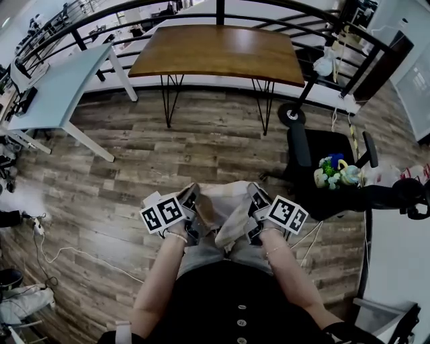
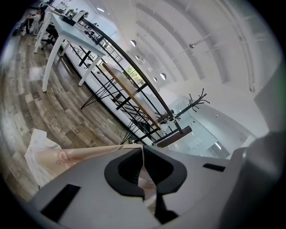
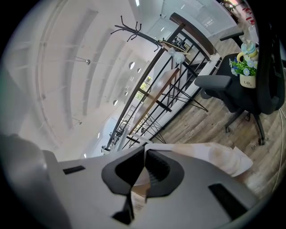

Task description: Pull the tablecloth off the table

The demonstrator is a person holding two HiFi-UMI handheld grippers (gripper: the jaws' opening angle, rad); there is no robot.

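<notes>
One brown table [image 1: 218, 52] stands by black railing [image 1: 220, 10] on plank floor [image 1: 201, 148].

Pinching tablecloth [image 3: 216, 157] w/ right gripper [image 3: 144, 155].
Draped out to right over wood floor [image 3: 192, 127], near chair [image 3: 243, 100] w/ flower mug [image 3: 246, 75].

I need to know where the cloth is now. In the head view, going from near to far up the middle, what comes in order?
Person's black top → bunched tablecloth → wood-plank floor → wooden table → black railing.
</notes>
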